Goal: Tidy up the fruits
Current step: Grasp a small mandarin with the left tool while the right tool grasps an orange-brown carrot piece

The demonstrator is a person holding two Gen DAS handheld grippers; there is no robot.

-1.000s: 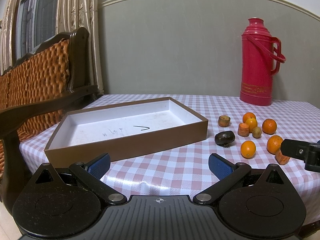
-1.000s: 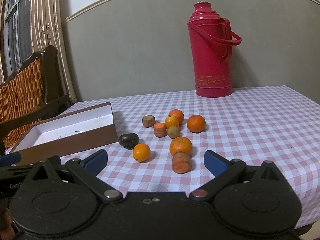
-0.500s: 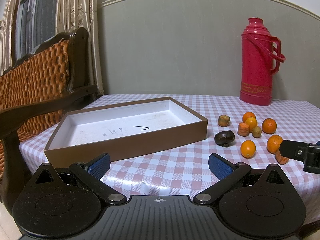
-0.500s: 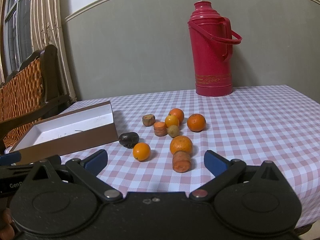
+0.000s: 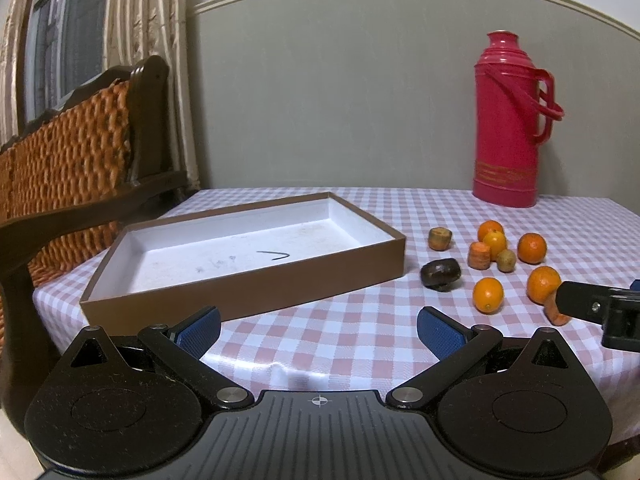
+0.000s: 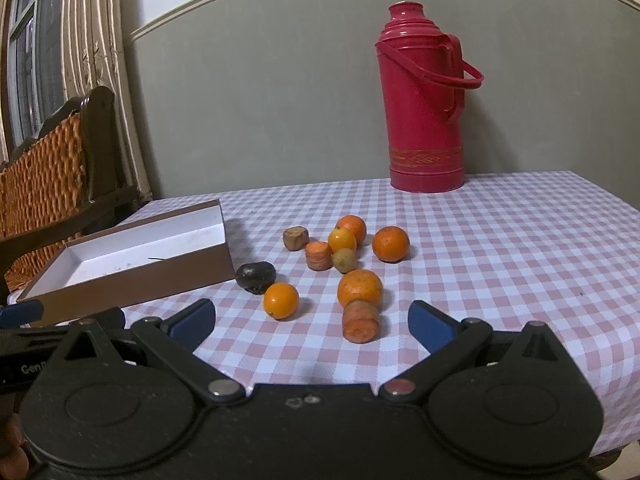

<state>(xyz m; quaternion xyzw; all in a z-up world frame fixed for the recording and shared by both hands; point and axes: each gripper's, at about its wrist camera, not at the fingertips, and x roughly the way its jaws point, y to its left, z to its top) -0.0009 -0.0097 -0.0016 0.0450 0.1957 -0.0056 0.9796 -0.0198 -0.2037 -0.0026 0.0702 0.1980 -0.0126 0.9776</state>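
A brown box (image 5: 256,280) with a white, empty inside lies on the checked table; it also shows in the right wrist view (image 6: 132,280). To its right lie several oranges (image 6: 360,290), carrot pieces (image 6: 361,321), a dark fruit (image 6: 256,276), a brown piece (image 6: 296,238) and a small yellowish fruit (image 6: 345,261). My left gripper (image 5: 318,326) is open and empty at the table's front edge, before the box. My right gripper (image 6: 311,322) is open and empty, just short of the nearest carrot piece and a small orange (image 6: 281,301).
A red thermos (image 6: 422,100) stands at the back of the table, also in the left wrist view (image 5: 510,120). A wicker chair with a dark wooden frame (image 5: 80,160) stands at the left. Curtains (image 5: 132,20) hang behind it. The wall is close behind the table.
My right gripper has moved slightly forward toward the fruit. The left gripper has barely moved. Both stay open.
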